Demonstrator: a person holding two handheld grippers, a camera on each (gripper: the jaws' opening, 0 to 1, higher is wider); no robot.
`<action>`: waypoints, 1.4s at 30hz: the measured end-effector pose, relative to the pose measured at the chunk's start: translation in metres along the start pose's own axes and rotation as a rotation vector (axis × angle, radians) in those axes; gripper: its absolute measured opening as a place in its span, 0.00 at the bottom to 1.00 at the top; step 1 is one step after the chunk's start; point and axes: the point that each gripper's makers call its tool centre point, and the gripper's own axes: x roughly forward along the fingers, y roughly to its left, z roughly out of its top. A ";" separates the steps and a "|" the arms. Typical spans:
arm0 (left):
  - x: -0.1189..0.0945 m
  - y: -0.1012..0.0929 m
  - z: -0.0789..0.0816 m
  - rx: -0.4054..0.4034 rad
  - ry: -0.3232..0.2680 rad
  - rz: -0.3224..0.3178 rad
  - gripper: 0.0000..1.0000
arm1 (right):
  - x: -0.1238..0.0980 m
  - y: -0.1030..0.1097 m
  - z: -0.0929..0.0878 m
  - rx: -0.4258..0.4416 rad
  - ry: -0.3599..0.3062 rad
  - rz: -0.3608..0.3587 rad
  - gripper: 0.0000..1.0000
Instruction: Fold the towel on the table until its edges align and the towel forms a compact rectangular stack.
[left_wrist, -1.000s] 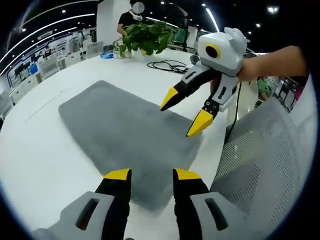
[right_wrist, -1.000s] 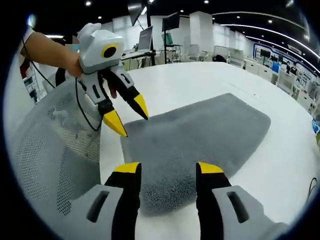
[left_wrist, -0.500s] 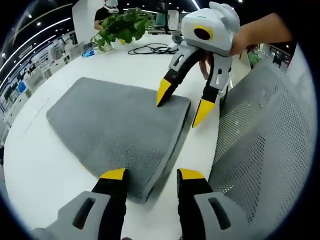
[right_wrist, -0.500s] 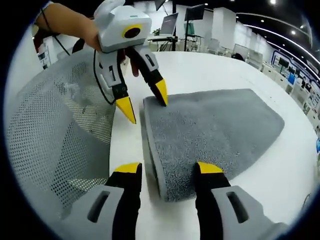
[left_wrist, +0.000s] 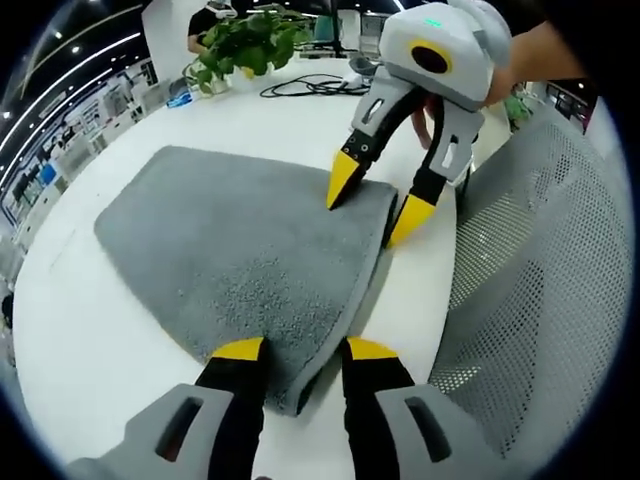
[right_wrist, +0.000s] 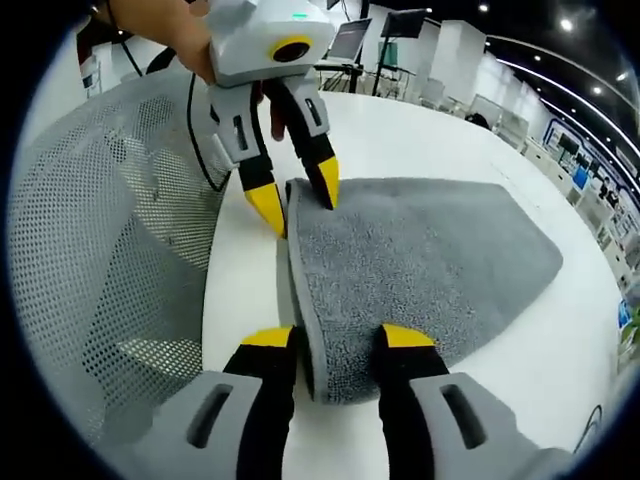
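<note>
A grey towel (left_wrist: 230, 240) lies flat on the white table (left_wrist: 90, 350), its thick long edge toward a mesh chair. My left gripper (left_wrist: 303, 350) straddles one corner of that edge, one jaw over the towel and one just off it, open with a narrow gap. From the right gripper view, the left gripper (right_wrist: 296, 198) stands over the far corner of the towel (right_wrist: 420, 260). My right gripper (right_wrist: 337, 338) straddles the other corner of the same edge, also open and narrow. The right gripper (left_wrist: 375, 197) reaches the towel's far corner in the left gripper view.
A grey mesh chair back (left_wrist: 530, 290) stands close along the table edge beside the towel, also visible as the mesh chair (right_wrist: 110, 250). A potted plant (left_wrist: 245, 45) and a black cable (left_wrist: 305, 88) sit at the table's far end. Bare white table (right_wrist: 560, 360) lies beyond the towel.
Both grippers have come down onto the towel's two corners along the chair-side edge. Their jaws have drawn closer together around the edge. The towel still lies flat.
</note>
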 end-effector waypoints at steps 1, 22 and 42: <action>0.000 0.001 0.000 -0.009 -0.002 0.003 0.28 | 0.002 -0.002 0.001 -0.006 -0.003 -0.009 0.22; -0.004 -0.020 -0.001 -0.031 0.009 -0.050 0.08 | -0.005 0.018 -0.002 0.043 0.008 0.025 0.07; -0.010 -0.046 -0.009 0.047 0.048 -0.098 0.07 | -0.017 0.047 -0.002 0.079 0.016 0.128 0.06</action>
